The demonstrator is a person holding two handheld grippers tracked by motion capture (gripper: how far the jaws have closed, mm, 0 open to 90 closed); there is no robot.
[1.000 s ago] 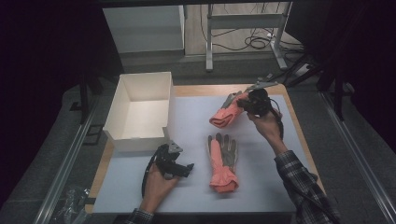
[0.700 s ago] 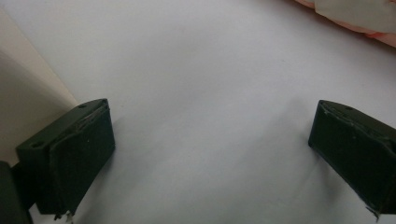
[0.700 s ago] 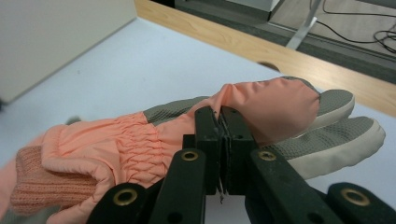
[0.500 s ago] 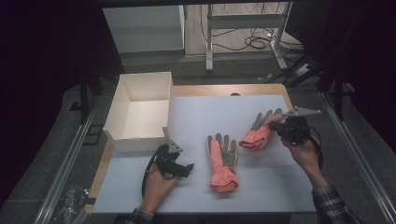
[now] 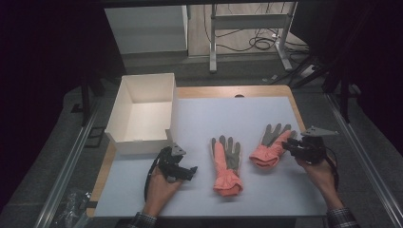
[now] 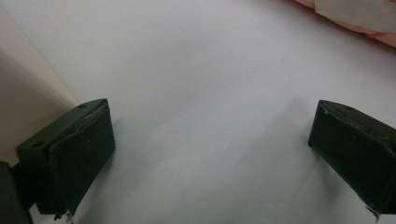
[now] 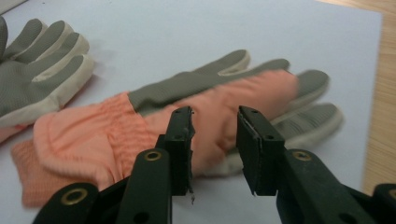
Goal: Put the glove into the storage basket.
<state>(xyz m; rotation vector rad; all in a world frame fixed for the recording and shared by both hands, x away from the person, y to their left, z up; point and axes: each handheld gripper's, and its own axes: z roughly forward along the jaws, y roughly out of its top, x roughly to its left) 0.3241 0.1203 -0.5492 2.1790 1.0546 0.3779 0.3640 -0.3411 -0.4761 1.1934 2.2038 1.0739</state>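
Note:
Two orange gloves with grey palms lie on the pale mat (image 5: 256, 114). One glove (image 5: 226, 164) lies in the middle with its cuff toward me. The second glove (image 5: 272, 146) lies to its right, partly folded, fingers pointing away. My right gripper (image 5: 292, 145) sits at that glove's right edge. In the right gripper view its jaws (image 7: 215, 116) stand a little apart just above the orange fabric (image 7: 233, 100), pinching nothing, and the first glove's fingers (image 7: 37, 79) show at the left. My left gripper (image 5: 183, 171) rests open on the mat, left of the middle glove; its jaws (image 6: 210, 135) are wide and empty.
An open white box (image 5: 142, 111) stands at the mat's left, close behind my left gripper; its wall (image 6: 28, 88) shows in the left gripper view. A wooden table edge (image 5: 297, 111) runs along the right. Metal rails flank the table.
My right gripper carried the second glove from the back right of the mat toward me, set it beside the middle glove, and its jaws have parted. The left gripper stayed still.

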